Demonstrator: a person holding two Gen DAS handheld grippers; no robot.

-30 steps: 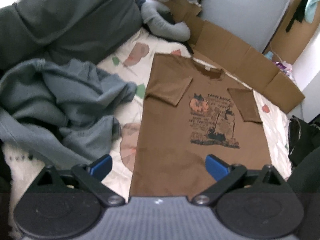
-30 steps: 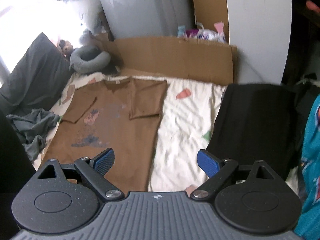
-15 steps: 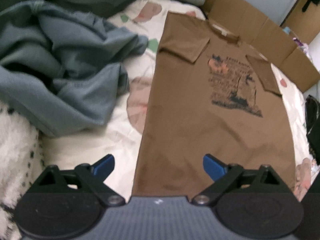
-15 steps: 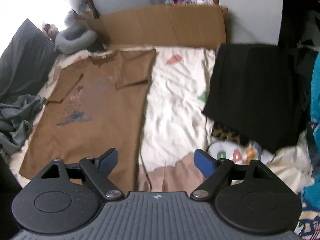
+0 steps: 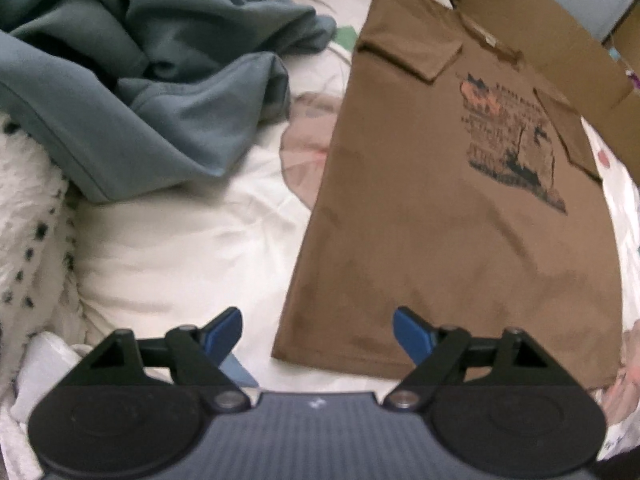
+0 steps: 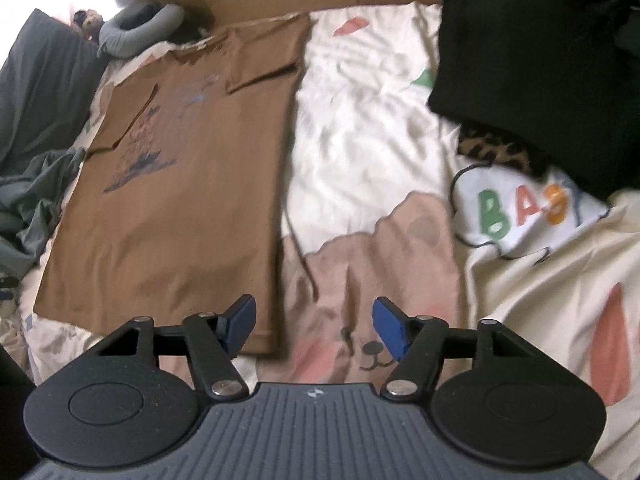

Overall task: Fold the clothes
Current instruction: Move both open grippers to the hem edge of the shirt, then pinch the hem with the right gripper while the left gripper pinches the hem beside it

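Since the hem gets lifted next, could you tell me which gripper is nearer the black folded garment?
Right. The right gripper is at the brown T-shirt's near-right corner, black garment beyond; the left gripper is at the opposite corner.

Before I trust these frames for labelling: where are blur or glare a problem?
Left wrist view: brown T-shirt print smeared, edges soft. Right wrist view: bedsheet streaked with blur, top-left corner glared white; both bend at the fisheye rim.

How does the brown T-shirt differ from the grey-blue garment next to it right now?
The brown T-shirt lies flat with both sleeves folded in; the grey-blue garment sits crumpled in a heap. The T-shirt carries a chest print; the grey-blue garment looks plain. Both rest on the bedsheet, and neither is gripped.
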